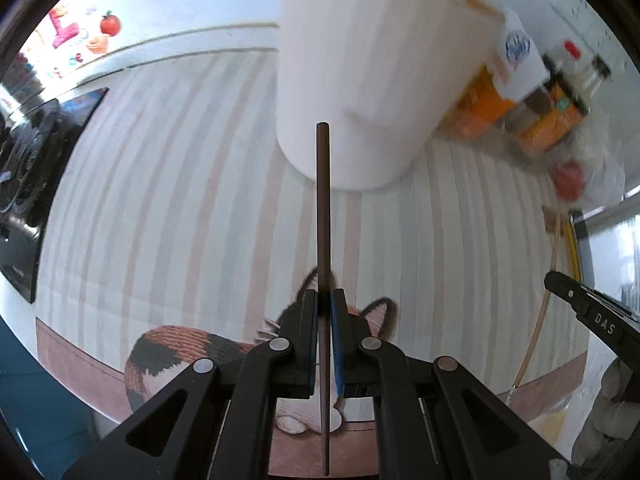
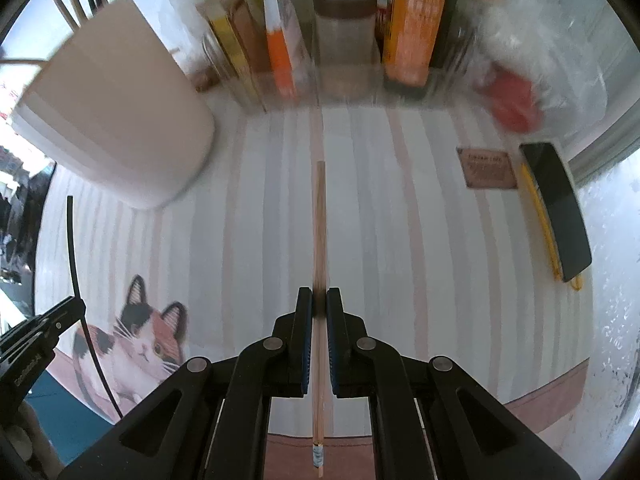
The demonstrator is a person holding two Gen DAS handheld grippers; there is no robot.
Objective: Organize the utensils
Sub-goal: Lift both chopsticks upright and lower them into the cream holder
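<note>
Left gripper [image 1: 325, 300] clenched on dark chopstick [image 1: 323, 200], tip just before white holder [image 1: 360, 80]. Right gripper [image 2: 319, 300] grasping pale chopstick [image 2: 320, 220] above striped mat [image 2: 400, 220] — holder up-left. Advice: keep sticks vertical, align tip over holder mouth, release only once inside.

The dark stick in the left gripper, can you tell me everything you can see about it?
The dark brown chopstick is a thin, straight stick, wood by the look of it, with a blunt flat end far from the camera, narrowing toward the near end. The left gripper is shut on it partway along. It hangs above the striped cat placemat, its far end in front of the white utensil holder.
</note>
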